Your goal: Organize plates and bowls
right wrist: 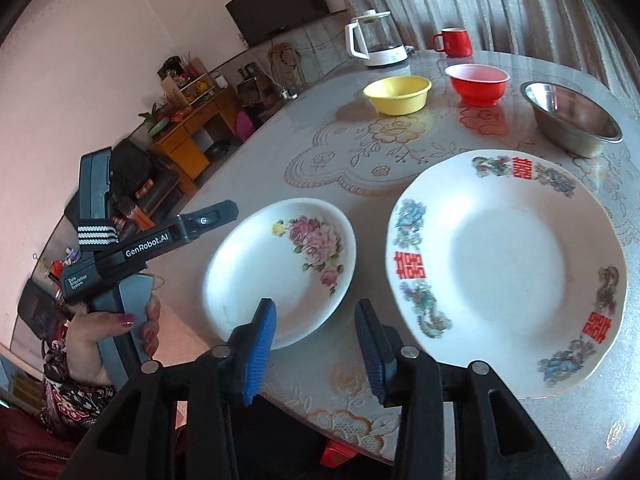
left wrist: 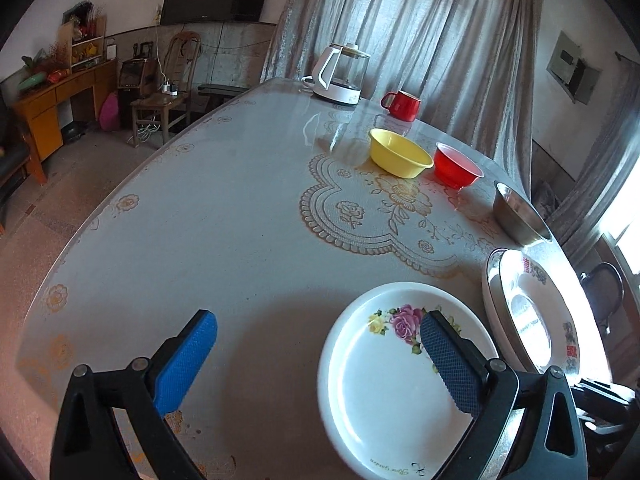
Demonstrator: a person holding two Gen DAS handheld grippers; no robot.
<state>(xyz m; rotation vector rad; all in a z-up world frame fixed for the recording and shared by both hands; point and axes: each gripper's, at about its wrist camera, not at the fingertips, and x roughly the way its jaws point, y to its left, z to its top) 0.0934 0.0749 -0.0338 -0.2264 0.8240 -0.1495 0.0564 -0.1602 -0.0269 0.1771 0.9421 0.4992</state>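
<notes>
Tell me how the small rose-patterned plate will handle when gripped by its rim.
The rose plate looks glazed and glossy, so the pads may slip on its rim. It is probably rigid ceramic and could chip if dropped on the table. Shallow and flat-based, it should slide rather than tip if pushed.

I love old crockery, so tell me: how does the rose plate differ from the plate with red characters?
The rose plate looks smaller than the red-character plate. The rose plate has one cluster of pink and yellow flowers on one side; the red-character plate has red characters and blue-green motifs spaced around its rim. Both are white, empty, and lie flat side by side on the table.
</notes>
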